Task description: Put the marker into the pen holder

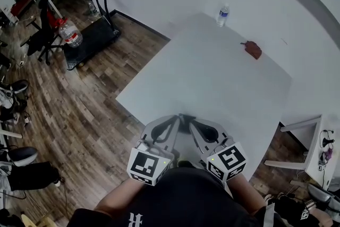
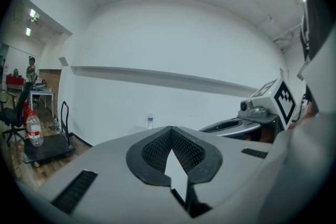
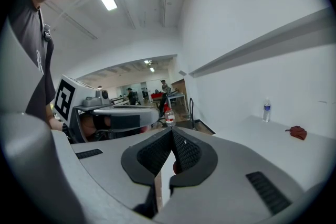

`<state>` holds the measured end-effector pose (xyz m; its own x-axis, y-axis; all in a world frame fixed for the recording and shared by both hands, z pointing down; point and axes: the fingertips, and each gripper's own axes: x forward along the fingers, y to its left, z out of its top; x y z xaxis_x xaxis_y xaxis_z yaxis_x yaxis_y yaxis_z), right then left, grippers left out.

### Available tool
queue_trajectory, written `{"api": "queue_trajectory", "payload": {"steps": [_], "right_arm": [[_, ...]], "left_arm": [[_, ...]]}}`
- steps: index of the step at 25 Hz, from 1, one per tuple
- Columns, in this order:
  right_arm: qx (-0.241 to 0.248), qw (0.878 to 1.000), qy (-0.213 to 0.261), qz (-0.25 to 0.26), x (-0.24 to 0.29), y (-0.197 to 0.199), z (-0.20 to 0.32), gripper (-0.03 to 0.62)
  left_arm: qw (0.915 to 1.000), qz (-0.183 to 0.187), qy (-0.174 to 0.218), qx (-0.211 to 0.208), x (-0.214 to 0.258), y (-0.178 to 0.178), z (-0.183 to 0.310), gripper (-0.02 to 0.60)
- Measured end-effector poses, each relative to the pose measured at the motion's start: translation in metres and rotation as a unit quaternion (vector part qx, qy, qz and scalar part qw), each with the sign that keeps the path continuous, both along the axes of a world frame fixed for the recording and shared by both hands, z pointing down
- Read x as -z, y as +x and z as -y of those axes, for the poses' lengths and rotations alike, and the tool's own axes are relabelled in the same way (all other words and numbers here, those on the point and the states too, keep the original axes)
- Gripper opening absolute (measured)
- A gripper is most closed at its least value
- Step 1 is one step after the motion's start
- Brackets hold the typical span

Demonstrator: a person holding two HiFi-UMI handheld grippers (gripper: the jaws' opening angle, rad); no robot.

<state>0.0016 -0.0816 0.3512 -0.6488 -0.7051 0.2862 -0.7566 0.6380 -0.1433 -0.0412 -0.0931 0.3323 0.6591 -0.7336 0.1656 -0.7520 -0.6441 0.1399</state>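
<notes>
Left gripper (image 1: 172, 120) and right gripper (image 1: 195, 124) both pressed together, empty, at the table's (image 1: 212, 77) near edge; water bottle (image 1: 223, 15) at the far corner.

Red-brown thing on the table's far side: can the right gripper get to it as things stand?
Probably yes: only bare table lies between the right gripper and the red-brown thing, though its closed jaws must open first.

Small reddish object (image 1: 253, 49) too small to identify
</notes>
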Motion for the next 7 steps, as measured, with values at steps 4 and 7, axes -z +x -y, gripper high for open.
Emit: {"api": "queue_trajectory", "payload": {"steps": [4, 7], "right_arm": [[0.000, 1.000, -0.001, 0.000, 0.008, 0.005, -0.001, 0.014], [-0.001, 1.000, -0.002, -0.001, 0.012, 0.008, -0.002, 0.014]], "left_arm": [[1.0000, -0.004, 0.001, -0.003, 0.007, 0.005, -0.002, 0.005], [1.0000, -0.004, -0.001, -0.004, 0.010, 0.008, -0.003, 0.005]]}}
